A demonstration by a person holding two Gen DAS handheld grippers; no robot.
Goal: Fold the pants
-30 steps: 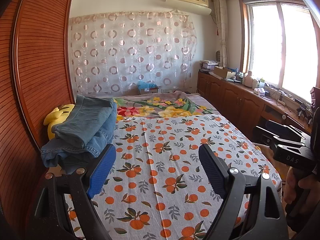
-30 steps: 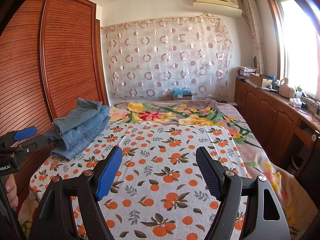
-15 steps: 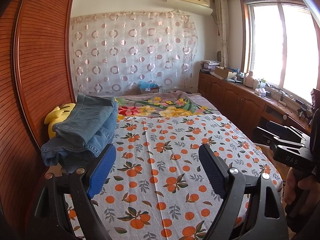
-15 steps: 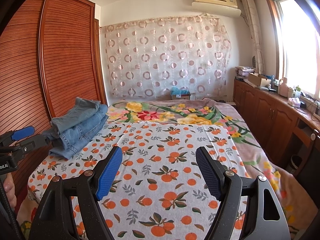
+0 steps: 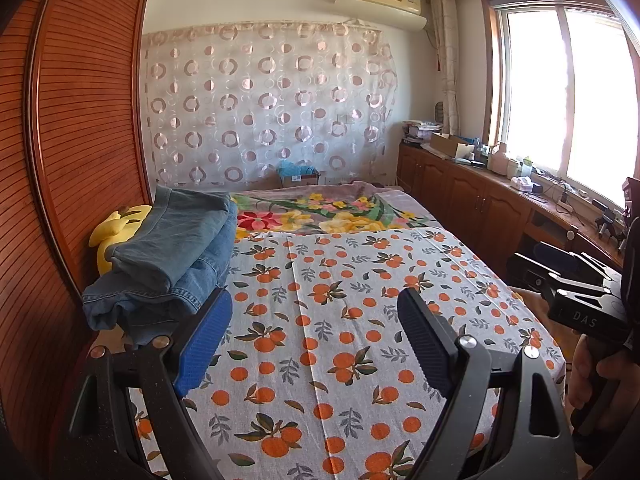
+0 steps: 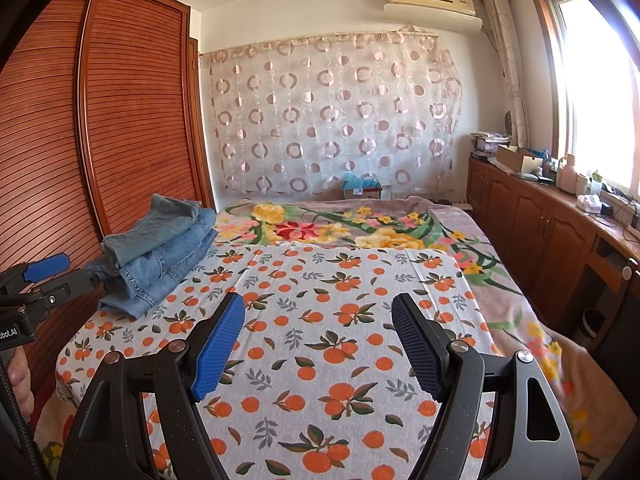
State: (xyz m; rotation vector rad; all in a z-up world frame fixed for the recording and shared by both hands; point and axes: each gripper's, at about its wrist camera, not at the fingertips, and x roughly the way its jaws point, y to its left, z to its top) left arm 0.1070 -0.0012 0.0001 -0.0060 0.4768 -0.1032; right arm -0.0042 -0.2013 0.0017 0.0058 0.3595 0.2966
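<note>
A stack of folded blue jeans [image 5: 168, 256] [image 6: 160, 252] lies at the left side of the bed, on the orange-print sheet [image 5: 352, 320] [image 6: 340, 328]. My left gripper [image 5: 314, 300] hovers open over the sheet, its left finger just in front of the stack's near edge, nothing between its blue pads. My right gripper [image 6: 318, 306] is also open and empty above the sheet, to the right of the stack. The left gripper's tips show at the left edge of the right wrist view, close to the stack.
A wooden slatted wardrobe [image 5: 72, 160] [image 6: 100, 132] stands along the bed's left side. A yellow plush toy [image 5: 114, 232] sits behind the jeans. A floral blanket [image 6: 360, 228] covers the far half. Low cabinets [image 6: 532, 220] with clutter run under the window on the right.
</note>
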